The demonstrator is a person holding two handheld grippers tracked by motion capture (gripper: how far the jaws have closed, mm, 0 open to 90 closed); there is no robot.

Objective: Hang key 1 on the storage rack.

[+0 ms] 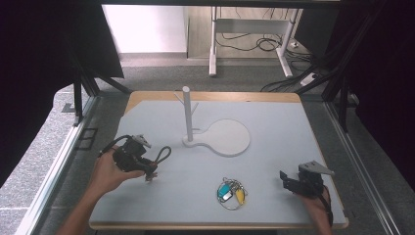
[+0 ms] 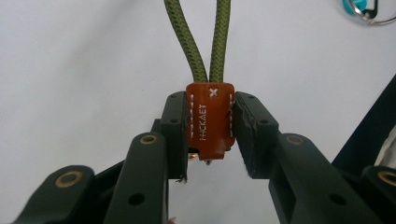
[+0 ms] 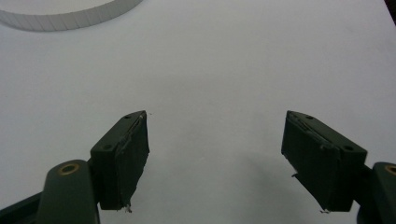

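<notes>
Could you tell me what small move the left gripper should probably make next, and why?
Probably lift and carry toward the white stand. The left gripper is shut on the brown leather tab of the green cord loop, so the grasp looks secure, and the open loop could go over the stand's pegs. The right gripper is open.

The left gripper (image 1: 147, 169) sits near the table's left edge, its jaws clamped on a brown leather tab (image 2: 210, 119). The right gripper (image 1: 288, 180), by the front right corner, has its jaws spread wide over bare table.
</notes>
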